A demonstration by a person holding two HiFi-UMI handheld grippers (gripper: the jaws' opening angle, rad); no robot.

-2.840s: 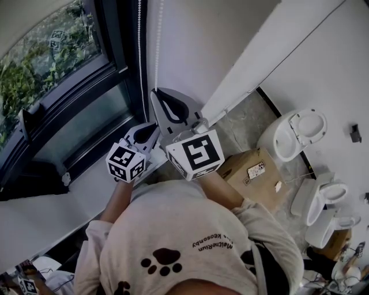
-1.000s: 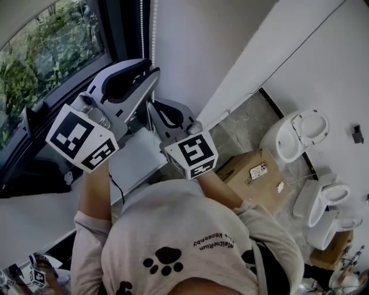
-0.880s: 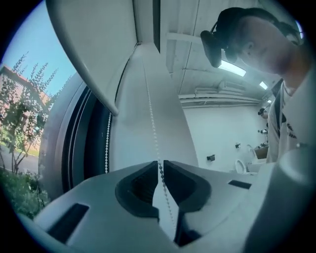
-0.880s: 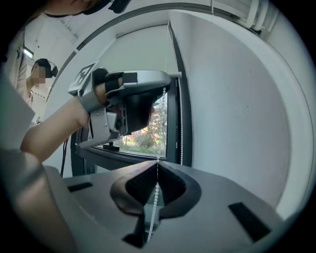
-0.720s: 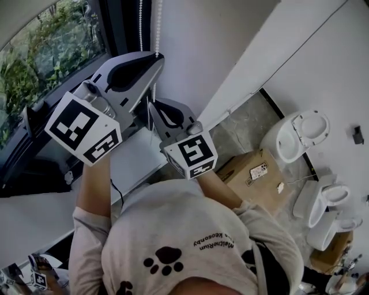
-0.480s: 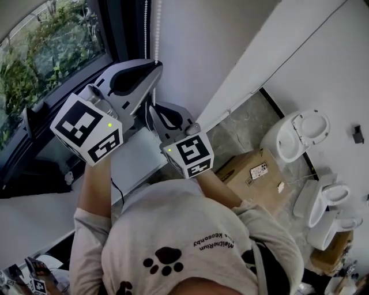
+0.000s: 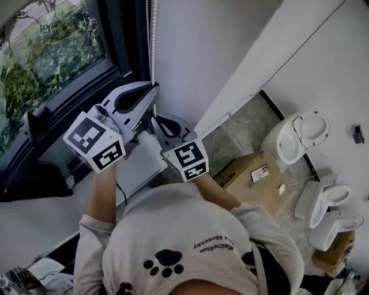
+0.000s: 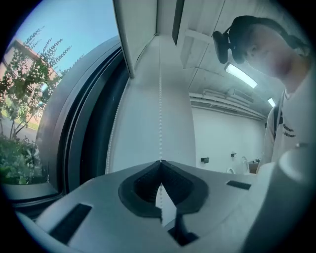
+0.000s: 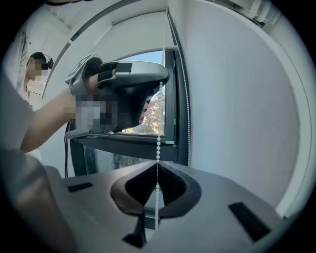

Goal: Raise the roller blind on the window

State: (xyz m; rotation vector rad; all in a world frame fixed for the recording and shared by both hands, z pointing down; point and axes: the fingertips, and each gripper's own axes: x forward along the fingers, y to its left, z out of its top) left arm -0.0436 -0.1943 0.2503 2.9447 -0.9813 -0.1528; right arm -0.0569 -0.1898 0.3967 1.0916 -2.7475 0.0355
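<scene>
A white bead chain (image 7: 153, 40) hangs down the wall beside the dark window frame (image 7: 118, 40). My left gripper (image 7: 155, 86) is shut on one strand of it. In the left gripper view the chain (image 8: 160, 99) runs straight up from the closed tips of the left gripper (image 8: 159, 162). Just below, my right gripper (image 7: 152, 118) is shut on the same strand, and the right gripper view shows the chain (image 9: 158, 141) entering the tips of the right gripper (image 9: 157, 164). A second strand (image 9: 185, 94) hangs free by the frame. The pale blind edge (image 7: 8, 14) shows at the window's top left.
A white sill (image 7: 138, 164) lies under the window. On the floor to the right are a cardboard box (image 7: 253, 173) and white toilets (image 7: 297, 135) (image 7: 323, 201). The white wall (image 7: 202, 52) is close behind the chain.
The left gripper, open and high beside the chain a second ago, has shut on it above the right gripper and come down. The right gripper has moved slightly lower too.
</scene>
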